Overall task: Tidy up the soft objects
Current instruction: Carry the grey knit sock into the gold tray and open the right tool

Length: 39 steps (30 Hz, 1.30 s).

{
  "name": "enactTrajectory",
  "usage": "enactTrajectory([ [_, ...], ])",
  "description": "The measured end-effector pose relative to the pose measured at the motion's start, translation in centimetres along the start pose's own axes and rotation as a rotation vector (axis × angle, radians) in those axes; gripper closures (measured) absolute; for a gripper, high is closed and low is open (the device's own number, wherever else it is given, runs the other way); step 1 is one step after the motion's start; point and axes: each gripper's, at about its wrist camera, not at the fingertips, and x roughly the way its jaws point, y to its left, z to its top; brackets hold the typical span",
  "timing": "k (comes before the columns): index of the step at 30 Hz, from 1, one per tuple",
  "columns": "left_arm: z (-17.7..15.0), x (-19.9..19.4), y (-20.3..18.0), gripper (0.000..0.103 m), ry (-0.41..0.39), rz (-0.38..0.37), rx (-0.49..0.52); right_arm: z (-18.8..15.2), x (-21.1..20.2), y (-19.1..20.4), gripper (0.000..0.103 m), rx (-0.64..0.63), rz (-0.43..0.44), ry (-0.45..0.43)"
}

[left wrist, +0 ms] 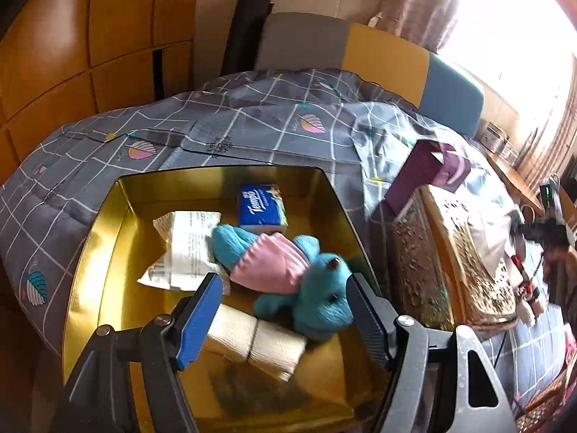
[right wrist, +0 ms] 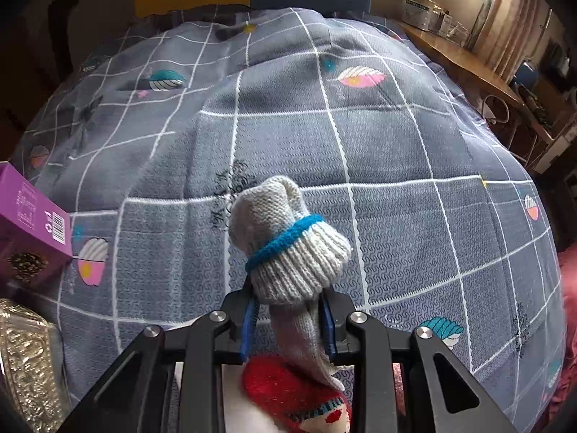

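Observation:
In the left wrist view my left gripper (left wrist: 285, 285) is open above a gold tin box (left wrist: 108, 238) on the bed. In the box lie a blue plush toy with a pink shirt (left wrist: 288, 274), a Tempo tissue pack (left wrist: 261, 207), a white packet (left wrist: 187, 245) and a cream folded cloth (left wrist: 252, 342). The toy's head lies between the fingers, not gripped. In the right wrist view my right gripper (right wrist: 288, 315) is shut on a rolled grey knit sock with a blue stripe (right wrist: 288, 238), held above the grey checked bedspread (right wrist: 396, 144). A red knit item (right wrist: 288, 393) lies below the gripper.
A purple box (left wrist: 429, 173) and an ornate gold-patterned lid (left wrist: 465, 252) lie right of the tin; both show at the left edge of the right wrist view, the purple box (right wrist: 29, 213) above the lid (right wrist: 25, 357). A headboard (left wrist: 382, 47), wooden wardrobe (left wrist: 72, 36) and side desk (right wrist: 461, 57) surround the bed.

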Motion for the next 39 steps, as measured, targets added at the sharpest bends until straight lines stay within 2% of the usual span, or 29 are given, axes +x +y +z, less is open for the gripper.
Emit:
enactTrajectory([
  [5,-0.6,-0.7,-0.9,0.031,-0.006,0.008,0.029,3.2,-3.1,2.7,0.073,-0.039,0.044,-0.055],
  [10,-0.7,-1.4,-0.8,0.031,-0.022,0.016,0.036,5.5,-7.5,8.2,0.073,-0.129,0.154,-0.137],
  [17,-0.9,-2.6,-0.3,0.031,-0.047,0.026,0.037,5.0,-12.5,17.7,0.073,-0.284,0.316,-0.204],
  [21,-1.2,-3.2,0.3,0.031,-0.056,0.036,0.027,2.5,-15.1,22.8,0.073,-0.408,0.424,-0.214],
  [27,-1.6,-3.8,1.6,0.031,-0.07,0.059,0.0,-3.6,-18.4,29.0,0.073,-0.613,0.576,-0.196],
  [33,-1.9,-3.9,3.3,0.031,-0.067,0.075,-0.038,-9.4,-19.5,32.1,0.072,-0.7,0.701,-0.125],
  [39,-2.2,-4.1,6.0,0.031,-0.078,0.101,-0.143,-15.5,-19.4,35.1,0.069,-0.821,0.753,-0.059],
])
